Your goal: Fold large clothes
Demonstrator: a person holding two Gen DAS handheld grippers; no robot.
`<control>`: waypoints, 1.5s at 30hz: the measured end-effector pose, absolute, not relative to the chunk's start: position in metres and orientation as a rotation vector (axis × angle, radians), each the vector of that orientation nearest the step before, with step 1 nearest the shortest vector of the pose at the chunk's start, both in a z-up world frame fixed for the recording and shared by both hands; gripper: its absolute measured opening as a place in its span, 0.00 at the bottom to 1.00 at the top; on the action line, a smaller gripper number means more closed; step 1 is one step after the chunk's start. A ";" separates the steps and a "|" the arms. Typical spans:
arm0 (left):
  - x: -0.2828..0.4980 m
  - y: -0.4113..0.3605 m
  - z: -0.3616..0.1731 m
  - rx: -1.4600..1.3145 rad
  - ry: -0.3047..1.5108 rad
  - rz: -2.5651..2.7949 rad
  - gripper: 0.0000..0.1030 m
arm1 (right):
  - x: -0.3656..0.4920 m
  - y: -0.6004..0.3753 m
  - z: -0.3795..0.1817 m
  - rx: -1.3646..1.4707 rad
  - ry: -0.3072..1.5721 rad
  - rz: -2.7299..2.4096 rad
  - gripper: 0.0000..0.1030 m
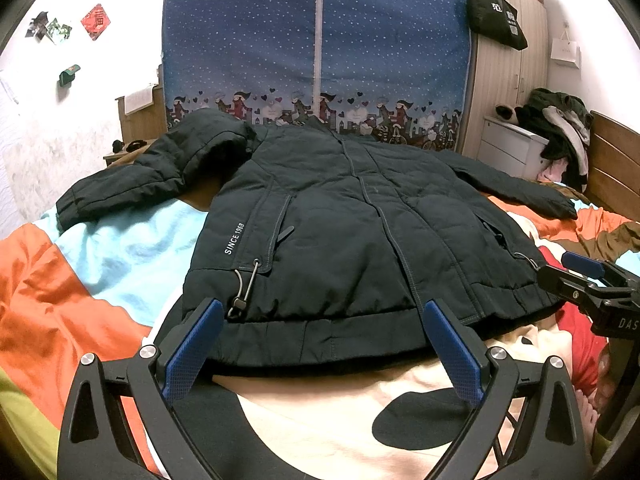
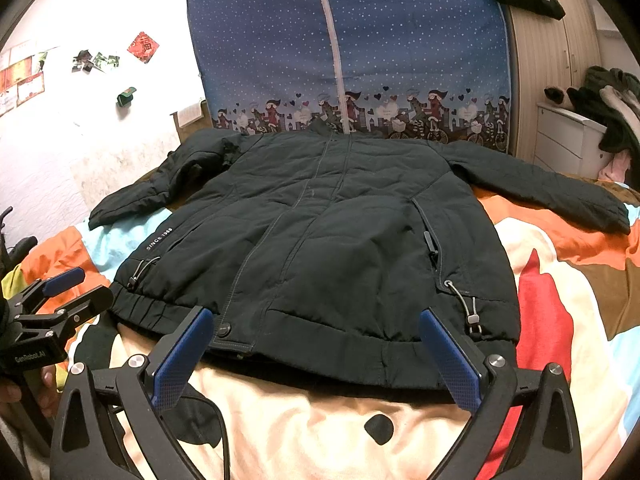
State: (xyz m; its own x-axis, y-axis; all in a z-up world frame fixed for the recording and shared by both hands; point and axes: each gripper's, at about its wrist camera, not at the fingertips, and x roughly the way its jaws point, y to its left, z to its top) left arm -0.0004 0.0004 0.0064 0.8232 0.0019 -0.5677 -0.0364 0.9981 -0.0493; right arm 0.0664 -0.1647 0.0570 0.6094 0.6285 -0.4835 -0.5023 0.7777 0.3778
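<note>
Jacket (image 1: 340, 232), dark, padded, lies front-up and spread flat on the bed (image 1: 100, 256), over a patchwork cover of orange, pale blue and cream. Collar toward the far edge of the bed, hem toward the near edge.

Left wrist view: no fold made yet, by my reading. Both sleeves are out to the sides; the one toward the left edge of the bed is bent at the elbow, the other runs out straight toward the right edge. Zip closed down the middle. Left gripper (image 1: 324, 344) wide open, holding nothing; its blue pads sit just at the hem, one near the drawcord toggle (image 1: 240, 302), the other near the zip line. Whether the pads touch the hem cannot be told. Right gripper (image 1: 580, 276) shows at the right, near the hem's corner.

Right wrist view: same jacket (image 2: 320, 232), same flat layout, "SINCE 1968" print on the side nearer the left edge of the bed. Right gripper (image 2: 316, 344) is also fully spread and empty, with the hem between and just ahead of its pads. Left gripper (image 2: 60, 292) shows at the left, just beside the hem's other corner.

Judgement: task at its start. Sleeves, side folds and the lengthwise fold all remain.
</note>
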 end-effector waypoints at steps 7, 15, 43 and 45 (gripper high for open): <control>-0.001 0.001 0.006 -0.059 0.602 0.020 0.95 | 0.066 -0.164 0.057 0.212 0.639 0.659 1.00; -0.001 0.001 0.006 -0.060 0.602 0.020 0.95 | 0.066 -0.164 0.056 0.212 0.641 0.662 1.00; -0.001 0.001 0.005 -0.059 0.602 0.021 0.95 | 0.067 -0.163 0.055 0.207 0.649 0.680 1.00; -0.001 0.001 0.005 -0.059 0.601 0.020 0.95 | 0.067 -0.163 0.054 0.208 0.649 0.682 1.00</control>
State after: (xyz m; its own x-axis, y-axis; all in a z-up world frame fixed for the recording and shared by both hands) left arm -0.0009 0.0007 0.0050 0.8248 0.0019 -0.5654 -0.0361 0.9981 -0.0494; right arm 0.0667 -0.1625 0.0545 0.5904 0.6436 -0.4871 -0.5186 0.7649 0.3820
